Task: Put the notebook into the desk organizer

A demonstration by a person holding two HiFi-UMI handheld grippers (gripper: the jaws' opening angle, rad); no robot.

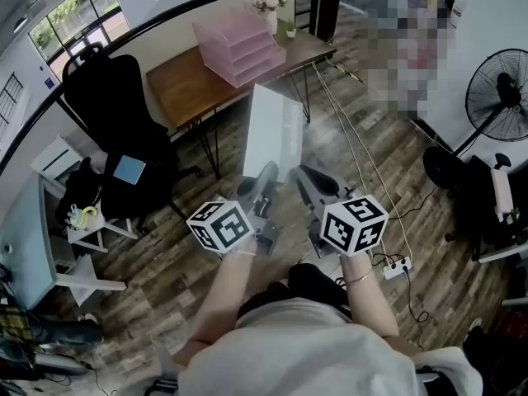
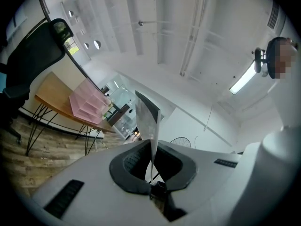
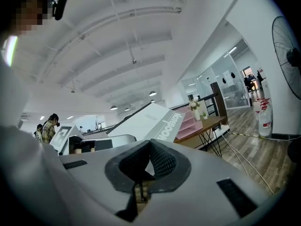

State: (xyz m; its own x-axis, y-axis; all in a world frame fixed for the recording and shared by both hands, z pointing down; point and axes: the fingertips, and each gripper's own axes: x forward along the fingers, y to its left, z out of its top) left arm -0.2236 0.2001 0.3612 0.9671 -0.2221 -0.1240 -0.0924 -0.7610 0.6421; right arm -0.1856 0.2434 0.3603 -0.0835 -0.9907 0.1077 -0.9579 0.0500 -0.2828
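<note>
I hold a white notebook upright in the air above the wood floor. My left gripper is shut on its lower edge; in the left gripper view the notebook stands edge-on, clamped between the dark pads of that gripper. My right gripper is beside the notebook's lower right corner, shut with nothing between its pads. In the right gripper view that gripper has the notebook just beyond it. The pink desk organizer stands ahead on a wooden desk.
A vase of flowers stands on the desk beside the organizer. A black office chair is at the desk's left. Cables and a power strip lie on the floor to the right, near a standing fan.
</note>
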